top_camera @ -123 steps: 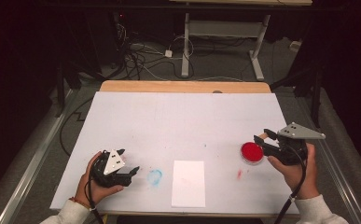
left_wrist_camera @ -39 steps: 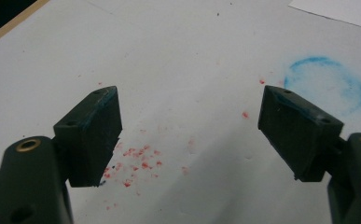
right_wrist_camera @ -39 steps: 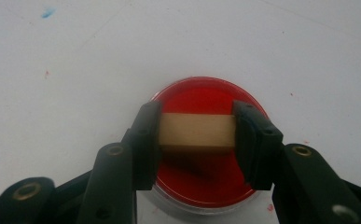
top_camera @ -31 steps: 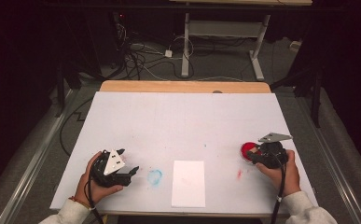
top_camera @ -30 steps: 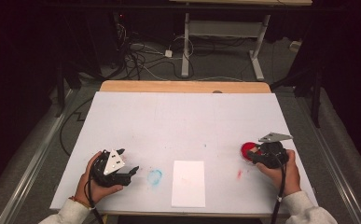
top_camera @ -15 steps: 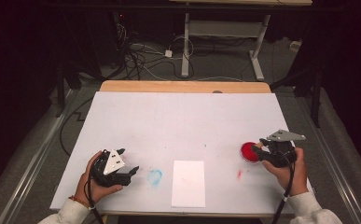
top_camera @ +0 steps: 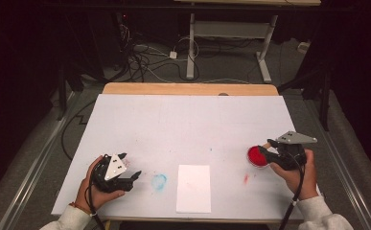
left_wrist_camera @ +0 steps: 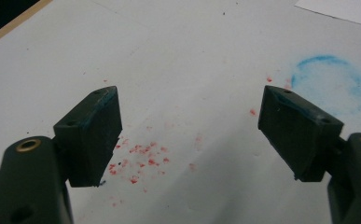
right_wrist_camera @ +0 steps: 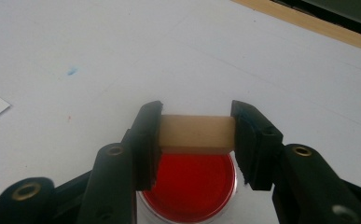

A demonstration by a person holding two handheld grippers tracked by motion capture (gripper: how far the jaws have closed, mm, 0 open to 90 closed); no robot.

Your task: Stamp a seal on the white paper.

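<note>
My right gripper (right_wrist_camera: 196, 131) is shut on a pale wooden block (right_wrist_camera: 194, 132), pinched between its two black jaws. Directly below the block sits a round dish of red paint (right_wrist_camera: 187, 184), seen in the high view as a red dish (top_camera: 255, 156) at the table's right with the right gripper (top_camera: 271, 152) at its edge. My left gripper (top_camera: 134, 177) rests low at the table's front left, held by a hand. Its jaws stand wide apart with nothing between them, and its pads (left_wrist_camera: 99, 130) carry blue smears.
A white sheet of paper (top_camera: 193, 188) lies near the front edge, between the grippers. A blue ring stain (top_camera: 159, 181) marks the white table cover (top_camera: 183, 129) beside the left gripper, with red specks (left_wrist_camera: 141, 161) under its jaws. A small red smear (top_camera: 246, 179) lies right of the paper.
The right gripper has risen a little above the red dish with the wooden block in its jaws and shifted slightly right. The left gripper has stayed put.
</note>
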